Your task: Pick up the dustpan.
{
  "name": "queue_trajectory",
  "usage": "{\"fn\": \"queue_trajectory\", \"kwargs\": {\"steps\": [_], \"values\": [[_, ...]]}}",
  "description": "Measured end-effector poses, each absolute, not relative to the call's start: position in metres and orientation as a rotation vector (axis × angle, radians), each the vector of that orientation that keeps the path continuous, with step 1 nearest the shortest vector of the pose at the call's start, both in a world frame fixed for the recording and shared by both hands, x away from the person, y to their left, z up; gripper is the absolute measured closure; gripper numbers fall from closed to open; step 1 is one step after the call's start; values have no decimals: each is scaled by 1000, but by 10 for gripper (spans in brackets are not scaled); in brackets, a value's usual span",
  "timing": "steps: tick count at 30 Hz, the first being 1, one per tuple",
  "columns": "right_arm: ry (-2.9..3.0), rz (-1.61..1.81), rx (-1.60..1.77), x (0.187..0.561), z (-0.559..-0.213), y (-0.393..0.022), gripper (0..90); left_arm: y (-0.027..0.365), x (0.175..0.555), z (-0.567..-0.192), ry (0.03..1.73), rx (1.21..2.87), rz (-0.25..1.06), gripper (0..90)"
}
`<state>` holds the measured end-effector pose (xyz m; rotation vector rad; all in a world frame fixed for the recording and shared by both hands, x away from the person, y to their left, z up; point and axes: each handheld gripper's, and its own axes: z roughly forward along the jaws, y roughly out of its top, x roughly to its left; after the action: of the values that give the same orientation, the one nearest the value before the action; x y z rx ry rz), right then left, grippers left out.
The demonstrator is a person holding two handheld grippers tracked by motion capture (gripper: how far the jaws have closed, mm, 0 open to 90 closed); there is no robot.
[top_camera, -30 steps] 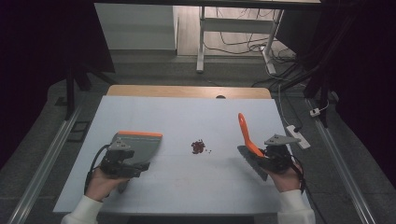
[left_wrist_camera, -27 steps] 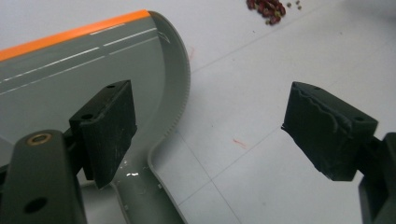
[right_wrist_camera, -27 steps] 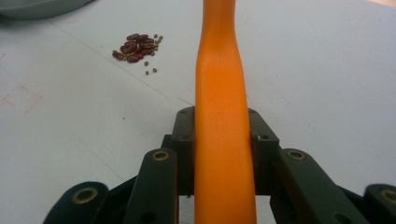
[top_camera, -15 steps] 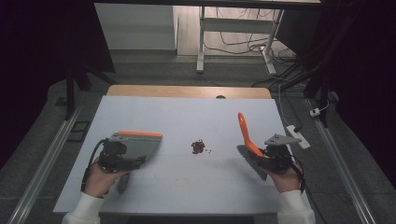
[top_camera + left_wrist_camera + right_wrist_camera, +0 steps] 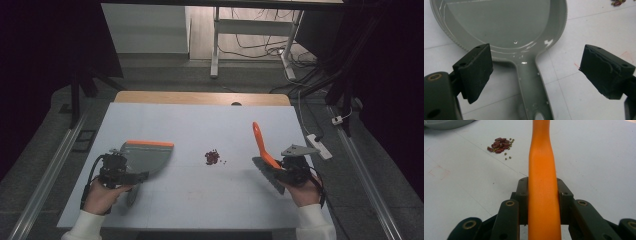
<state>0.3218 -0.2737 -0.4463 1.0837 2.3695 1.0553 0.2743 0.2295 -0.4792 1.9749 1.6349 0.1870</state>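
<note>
The pale bench (image 5: pixel 200 125) stands in a dim room, with a wooden strip at its far edge and cables on the floor behind it. Your left tongs (image 5: pixel 536 72) have just been opening and are now spread wide, the two pads (image 5: pixel 475 71) standing on either side of the grey dustpan's handle (image 5: pixel 531 87) without pressing on it, so the dustpan (image 5: pixel 145 157) lies free on the bench. Its long axis runs straight away from these tongs, handle toward you and the orange-edged mouth toward the middle of the bench. Your right tongs (image 5: pixel 542 195) are pressed together on the orange brush handle (image 5: pixel 542 170), which rises up and away from your hand, while the grey brush head (image 5: pixel 267 172) hangs near the bench beside it. Between the two tools lies the small pile of red beans (image 5: pixel 212 156), with a few small greenish grains beside it, well apart from both. From the right tongs the pile lies ahead and to the left; the dustpan mouth is on its other side. I judge that the sweep must go from right to left, along the line from brush to pan.
</note>
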Motion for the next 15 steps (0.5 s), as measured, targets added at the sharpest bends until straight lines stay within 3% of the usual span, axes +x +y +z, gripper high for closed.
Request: {"fn": "queue_trajectory", "kwargs": {"steps": [15], "values": [[2377,1039,1079,322,-449,-272,698,231,277,-504,1708,2025,162,117]]}}
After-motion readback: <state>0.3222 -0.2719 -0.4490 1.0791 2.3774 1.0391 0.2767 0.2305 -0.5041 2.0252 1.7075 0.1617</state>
